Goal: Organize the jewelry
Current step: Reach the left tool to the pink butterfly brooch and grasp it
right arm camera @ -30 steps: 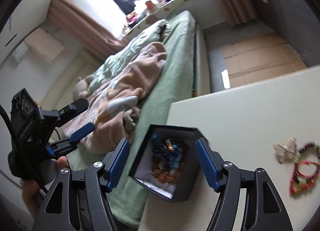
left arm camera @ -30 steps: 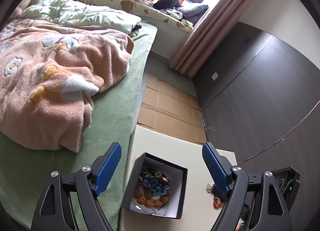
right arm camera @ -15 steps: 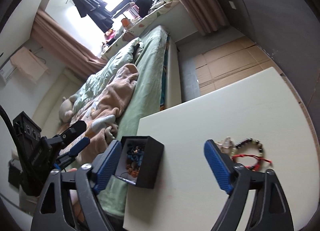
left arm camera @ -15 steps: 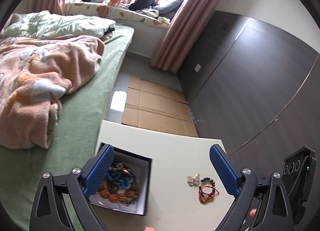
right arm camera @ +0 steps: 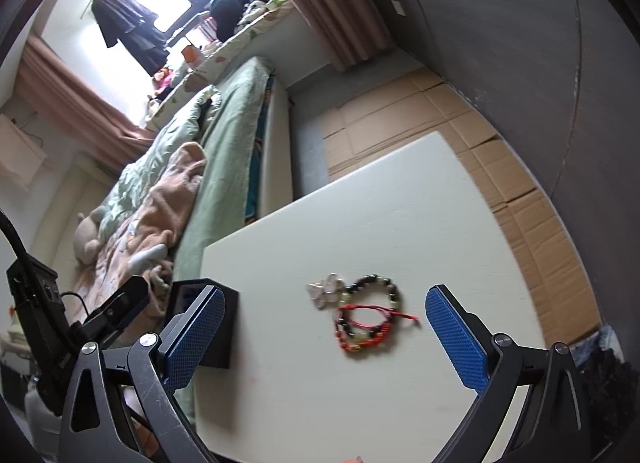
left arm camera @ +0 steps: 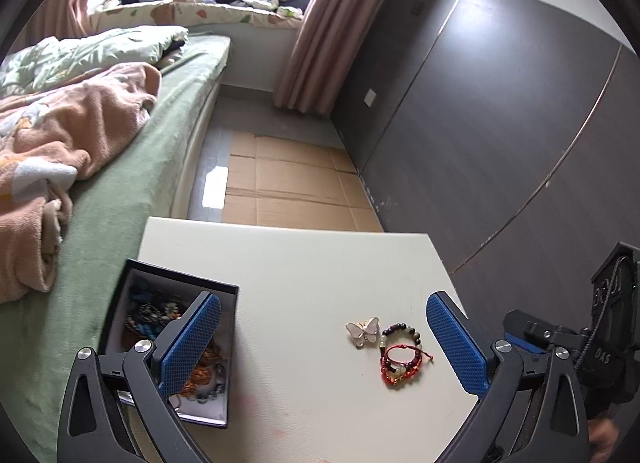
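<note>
A black jewelry box (left arm camera: pixel 132 275) with a white lining sits open at the left edge of the cream table (left arm camera: pixel 304 263), holding several beaded pieces (left arm camera: pixel 148 315). It also shows in the right wrist view (right arm camera: pixel 224 327). A white butterfly brooch (left arm camera: pixel 363 331), a dark bead bracelet (left arm camera: pixel 401 331) and a red cord bracelet (left arm camera: pixel 401 361) lie together on the table. In the right wrist view the same brooch (right arm camera: pixel 325 290), bead bracelet (right arm camera: pixel 380 283) and red bracelet (right arm camera: pixel 366 327) lie between the jaws. My left gripper (left arm camera: pixel 322 343) is open and empty above the table. My right gripper (right arm camera: pixel 322 335) is open and empty.
A bed (left arm camera: pixel 120 167) with green sheet and peach blanket (left arm camera: pixel 60 135) runs along the table's left side. Flattened cardboard (left arm camera: pixel 292 183) covers the floor beyond the table. A dark wall (left arm camera: pixel 500 123) stands to the right.
Both grippers have swung to the right, away from the box. The loose brooch and bracelets have come into the middle of both views, and the box has slid to the left.
</note>
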`<state>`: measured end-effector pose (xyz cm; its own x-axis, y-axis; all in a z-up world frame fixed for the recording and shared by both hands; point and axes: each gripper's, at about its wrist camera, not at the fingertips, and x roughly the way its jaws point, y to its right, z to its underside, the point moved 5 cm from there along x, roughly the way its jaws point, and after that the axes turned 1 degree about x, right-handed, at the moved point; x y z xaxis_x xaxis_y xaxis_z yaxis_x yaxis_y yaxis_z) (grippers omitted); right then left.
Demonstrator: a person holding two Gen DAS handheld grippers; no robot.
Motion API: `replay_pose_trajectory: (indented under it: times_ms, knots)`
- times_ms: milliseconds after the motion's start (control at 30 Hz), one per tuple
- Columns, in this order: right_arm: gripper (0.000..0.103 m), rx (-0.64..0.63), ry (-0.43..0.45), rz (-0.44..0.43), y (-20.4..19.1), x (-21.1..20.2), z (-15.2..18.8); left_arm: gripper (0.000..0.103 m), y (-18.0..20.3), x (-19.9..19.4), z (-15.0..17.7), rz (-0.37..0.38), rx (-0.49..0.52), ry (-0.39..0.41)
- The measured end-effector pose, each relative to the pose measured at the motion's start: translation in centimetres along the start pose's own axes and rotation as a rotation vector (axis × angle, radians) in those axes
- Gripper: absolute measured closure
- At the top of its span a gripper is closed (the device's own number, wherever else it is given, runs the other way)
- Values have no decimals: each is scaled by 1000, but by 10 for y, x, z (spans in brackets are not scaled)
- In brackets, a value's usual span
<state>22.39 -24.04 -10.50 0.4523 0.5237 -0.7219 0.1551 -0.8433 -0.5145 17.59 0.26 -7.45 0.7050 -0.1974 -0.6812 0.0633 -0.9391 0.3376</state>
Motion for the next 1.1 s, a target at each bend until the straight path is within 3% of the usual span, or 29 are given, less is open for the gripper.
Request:
replay_pose_trajectory:
  times_ms: [233, 333, 467, 767, 1100]
  knots:
    - [2, 78, -29, 29, 28, 2, 2, 1, 28, 39, 4, -2, 106, -63]
    - [3, 96, -38, 37, 36, 5, 3, 8, 38, 57, 11, 0, 133, -106]
    - [17, 115, -45, 44, 43, 7, 1, 19, 46, 80, 20, 2, 142, -165]
    - [18, 200, -46, 28, 61, 12, -4, 34, 47, 122, 35, -46, 107, -261]
    - [18, 254, -46, 20, 72, 15, -8, 34, 52, 143, 44, -151, 98, -274]
